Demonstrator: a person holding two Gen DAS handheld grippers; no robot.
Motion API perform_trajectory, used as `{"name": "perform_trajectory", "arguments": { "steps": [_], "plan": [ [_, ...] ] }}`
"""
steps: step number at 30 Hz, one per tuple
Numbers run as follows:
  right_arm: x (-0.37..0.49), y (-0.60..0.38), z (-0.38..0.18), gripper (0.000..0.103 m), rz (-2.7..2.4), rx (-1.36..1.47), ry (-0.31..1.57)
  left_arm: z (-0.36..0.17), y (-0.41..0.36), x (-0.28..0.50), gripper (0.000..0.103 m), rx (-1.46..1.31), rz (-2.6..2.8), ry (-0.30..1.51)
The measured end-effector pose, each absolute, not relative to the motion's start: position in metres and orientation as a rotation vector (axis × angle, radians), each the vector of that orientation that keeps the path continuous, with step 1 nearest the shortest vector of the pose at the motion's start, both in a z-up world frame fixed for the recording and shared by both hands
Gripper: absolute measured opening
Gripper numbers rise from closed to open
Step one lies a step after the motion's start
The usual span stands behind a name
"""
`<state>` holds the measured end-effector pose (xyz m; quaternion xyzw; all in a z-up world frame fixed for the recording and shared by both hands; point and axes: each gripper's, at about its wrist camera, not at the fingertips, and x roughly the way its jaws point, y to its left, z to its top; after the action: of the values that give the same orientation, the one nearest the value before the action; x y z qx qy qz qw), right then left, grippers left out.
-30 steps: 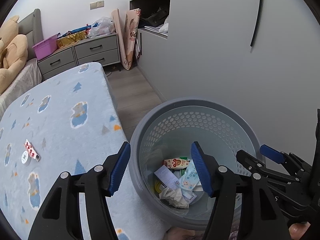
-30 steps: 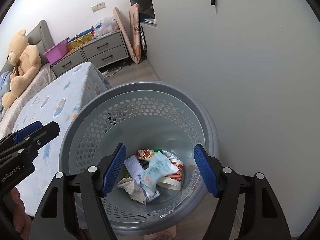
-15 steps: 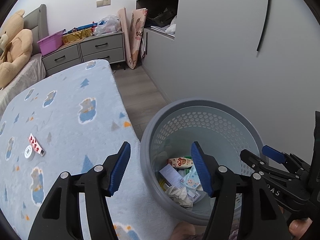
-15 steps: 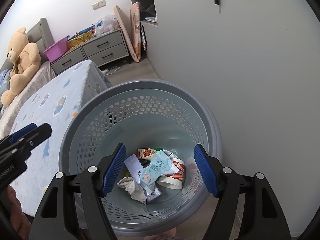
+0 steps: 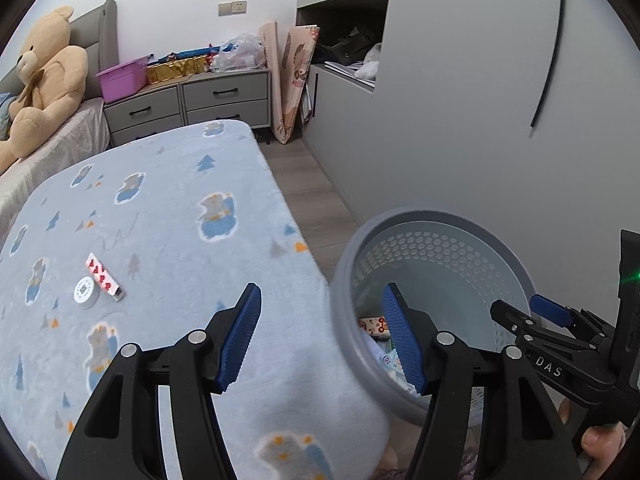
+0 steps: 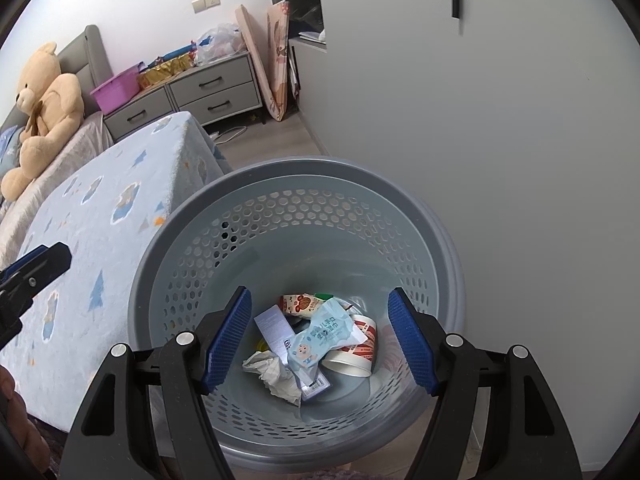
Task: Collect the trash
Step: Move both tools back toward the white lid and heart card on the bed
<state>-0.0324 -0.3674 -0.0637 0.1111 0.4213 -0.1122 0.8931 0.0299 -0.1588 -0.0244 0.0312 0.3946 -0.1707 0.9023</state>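
A grey perforated trash basket [image 6: 296, 208] stands on the floor beside the bed; it also shows in the left wrist view [image 5: 436, 236]. Inside lie a blue wipes packet [image 6: 324, 336], crumpled tissue [image 6: 272, 372], a paper cup [image 6: 356, 352] and a snack wrapper [image 6: 300, 304]. My right gripper [image 6: 320, 338] is open and empty above the basket. My left gripper [image 5: 320, 336] is open and empty over the bed's edge next to the basket. On the blanket [image 5: 160, 216] lie a red-heart wrapper [image 5: 105, 277] and a small white round lid [image 5: 86, 291].
A grey wall [image 6: 500, 120] rises right behind the basket. Grey drawers [image 5: 224, 96] with a purple bin [image 5: 122, 78] and clutter stand at the far end. A teddy bear [image 5: 44, 76] sits at the bed's head. Wood floor [image 5: 304, 184] runs between bed and wall.
My left gripper has swung left from over the basket to over the bed's edge, bringing the wrapper and lid closer to centre. The right gripper has stayed over the basket.
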Motion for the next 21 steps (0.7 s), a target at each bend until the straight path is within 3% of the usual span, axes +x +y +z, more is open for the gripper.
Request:
{"name": "perform_trajectory", "arguments": {
  "steps": [21],
  "plan": [
    [0.008, -0.266, -0.034, 0.069, -0.062, 0.17, 0.847, -0.014, -0.026, 0.033, 0.061, -0.044, -0.158, 0.797]
  ]
}}
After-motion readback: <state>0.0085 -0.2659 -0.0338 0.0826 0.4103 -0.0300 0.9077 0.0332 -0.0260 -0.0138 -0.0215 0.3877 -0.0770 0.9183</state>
